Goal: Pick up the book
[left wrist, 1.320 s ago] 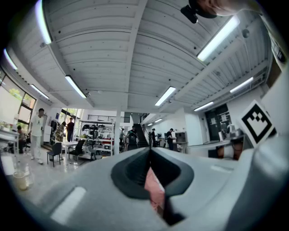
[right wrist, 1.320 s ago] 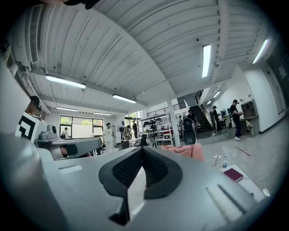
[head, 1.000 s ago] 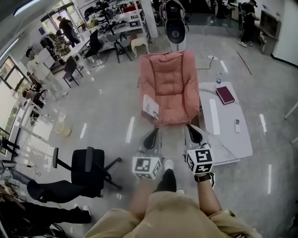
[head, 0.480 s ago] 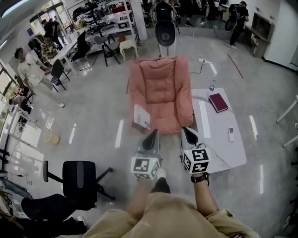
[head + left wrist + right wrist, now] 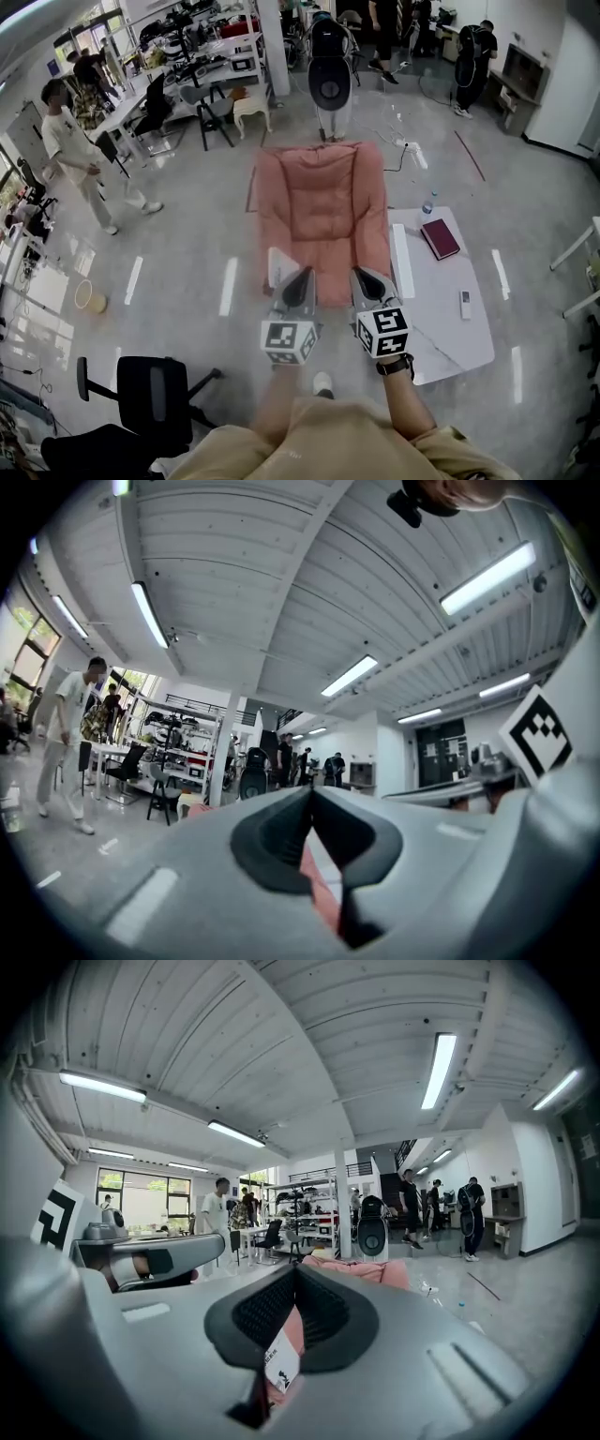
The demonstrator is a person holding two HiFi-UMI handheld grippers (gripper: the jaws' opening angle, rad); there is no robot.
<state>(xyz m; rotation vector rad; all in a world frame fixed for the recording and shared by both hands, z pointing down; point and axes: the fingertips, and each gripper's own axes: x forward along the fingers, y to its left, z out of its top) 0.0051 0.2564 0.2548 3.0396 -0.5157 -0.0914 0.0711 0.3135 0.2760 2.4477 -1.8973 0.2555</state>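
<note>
A white book (image 5: 277,266) lies at the front left edge of a pink padded chair (image 5: 323,211); its near part is hidden behind my left gripper (image 5: 305,275). A second, dark red book (image 5: 441,238) lies on the low white table (image 5: 450,323) to the right of the chair. Both grippers are held side by side in front of the chair's near edge, jaws shut and empty. My right gripper (image 5: 361,274) is over the chair's front right. In the right gripper view the white book (image 5: 281,1365) shows below the shut gripper (image 5: 294,1269). The left gripper (image 5: 312,794) shows only pink beneath.
A remote (image 5: 464,304) and a water bottle (image 5: 427,207) are on the white table. A black office chair (image 5: 150,394) stands at lower left. A black round-faced machine (image 5: 330,82) stands behind the pink chair. A person (image 5: 75,150) walks at the left among desks.
Both grippers have travelled forward together toward the pink chair, which now sits closer beneath them. The white book has slid partly behind the left gripper. Jaws stayed shut.
</note>
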